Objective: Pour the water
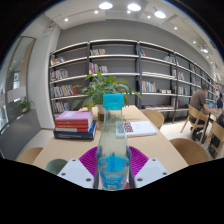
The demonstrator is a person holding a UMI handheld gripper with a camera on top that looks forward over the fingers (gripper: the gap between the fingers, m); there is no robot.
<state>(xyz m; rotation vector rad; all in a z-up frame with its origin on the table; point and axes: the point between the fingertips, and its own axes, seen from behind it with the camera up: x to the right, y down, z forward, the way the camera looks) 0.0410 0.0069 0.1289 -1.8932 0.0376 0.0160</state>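
Observation:
A clear plastic water bottle (113, 145) with a blue cap and a blue label stands upright between my fingers. My gripper (112, 165) is shut on the bottle, its magenta pads (88, 160) pressing against both sides of the lower body. The bottle's base is hidden below the fingers. Whether it rests on the wooden table (150, 148) or hangs above it cannot be told. No cup or other vessel for the water shows.
A stack of books (74, 124) lies on the table to the left, an open book (138, 128) to the right, a potted plant (100, 92) behind. Wooden chairs (192, 150) ring the table. Bookshelves (130, 70) line the far wall; a person (200, 100) sits at right.

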